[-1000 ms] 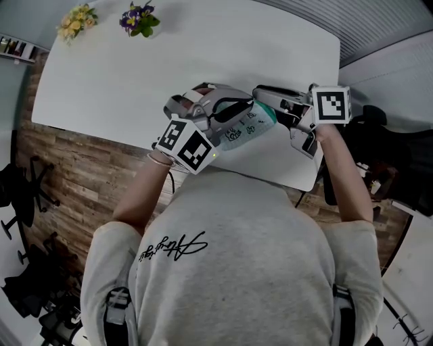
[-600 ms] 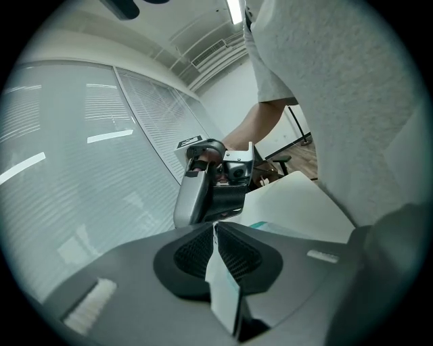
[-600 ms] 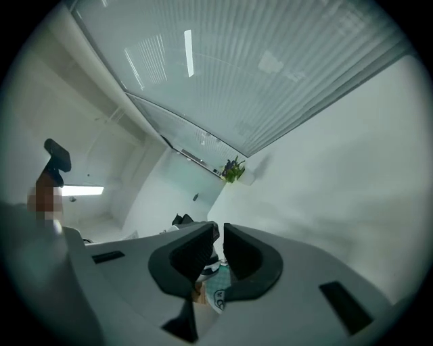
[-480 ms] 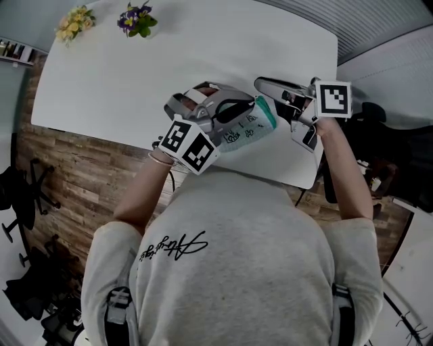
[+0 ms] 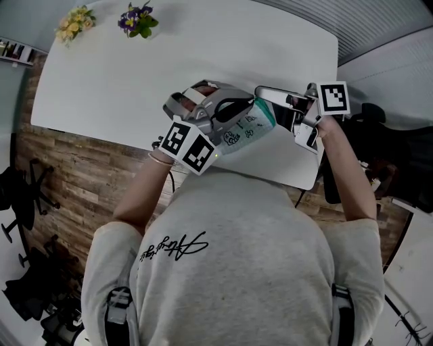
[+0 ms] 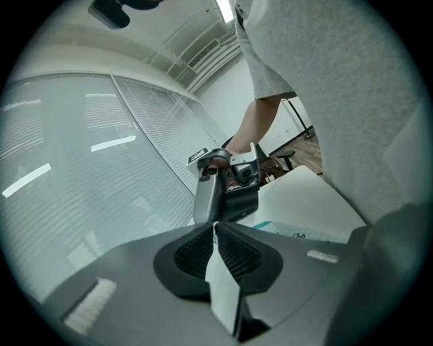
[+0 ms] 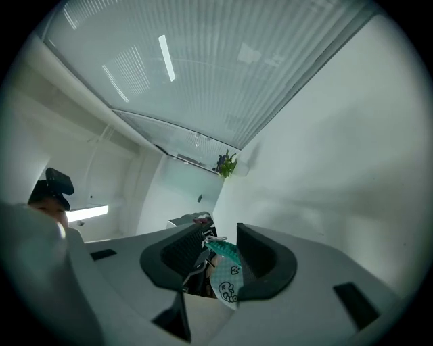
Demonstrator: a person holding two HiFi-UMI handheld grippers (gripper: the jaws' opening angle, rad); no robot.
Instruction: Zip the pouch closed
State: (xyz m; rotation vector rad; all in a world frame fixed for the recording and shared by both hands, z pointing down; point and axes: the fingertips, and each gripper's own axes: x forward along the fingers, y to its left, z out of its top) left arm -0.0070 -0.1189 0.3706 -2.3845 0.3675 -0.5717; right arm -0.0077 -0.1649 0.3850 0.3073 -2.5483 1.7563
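We find most of the bench (image 5: 115, 74) bare. Its left and far stretches lie open to a pass, with only the yellow flowers (image 5: 76, 20) and purple flowers (image 5: 139, 18) standing at the far left corner.

The crowding is over the near right part. There the left gripper (image 6: 215, 230) and right gripper (image 7: 220, 236) face each other, and the pouch (image 5: 247, 126) bridges the space between them and bars any way through.

The right gripper's fingers (image 7: 260, 260) have just been opening, and the pouch's teal end sits between them with a gap beside it. The left ones are closed on the pouch's edge, so no room is left there.

Off the bench's right edge a dark chair (image 5: 379, 128) stands near.
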